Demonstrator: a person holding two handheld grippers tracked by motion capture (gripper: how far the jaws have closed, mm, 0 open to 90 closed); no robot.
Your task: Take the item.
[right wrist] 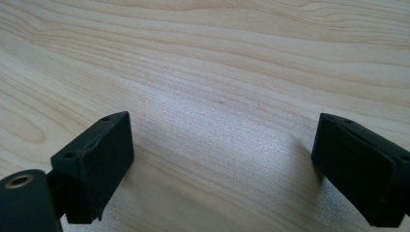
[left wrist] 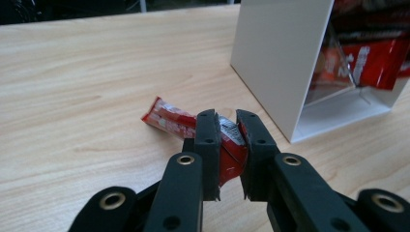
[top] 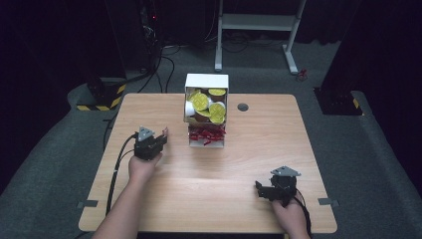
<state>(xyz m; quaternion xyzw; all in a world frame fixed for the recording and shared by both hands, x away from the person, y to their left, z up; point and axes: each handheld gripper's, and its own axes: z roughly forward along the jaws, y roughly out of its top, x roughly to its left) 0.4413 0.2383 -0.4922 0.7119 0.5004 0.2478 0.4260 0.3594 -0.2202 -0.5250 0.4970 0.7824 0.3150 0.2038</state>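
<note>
Left gripper view: a red sachet (left wrist: pixel 191 126) is seen pinched between the two black jaws of the left tool (left wrist: pixel 227 126), its near end clamped and its far end jutting out to the upper left, low over the wooden counter (left wrist: pixel 87 72). The sachet's long axis runs slantwise across the jaws — not along them — so most of its length hangs free on one side. Just to the right stands the white dispenser box (left wrist: pixel 275 58), its lower bin of red sachets (left wrist: pixel 372 58) visible through a clear front panel.

In the high view, the left tool (top: pixel 158 138) is found left of the box (top: pixel 206 82), level with the lower bin (top: pixel 206 135), while a stack of yellow-lidded cups (top: pixel 209 105) is held in the upper bin. The open stretch of counter (top: pixel 214 174) lies toward the person, between the two hands.

The right tool (top: pixel 263 189) is parked near the front right corner, well apart from the box; in the right gripper view its jaws are spread wide over bare wood (right wrist: pixel 217 72), nothing between them.

The left hand is judged the nearer by far, and already loaded. Whatever placement follows is likely to turn on that slanted axis — the free end would meet the counter first if the tool is lowered as it stands.
</note>
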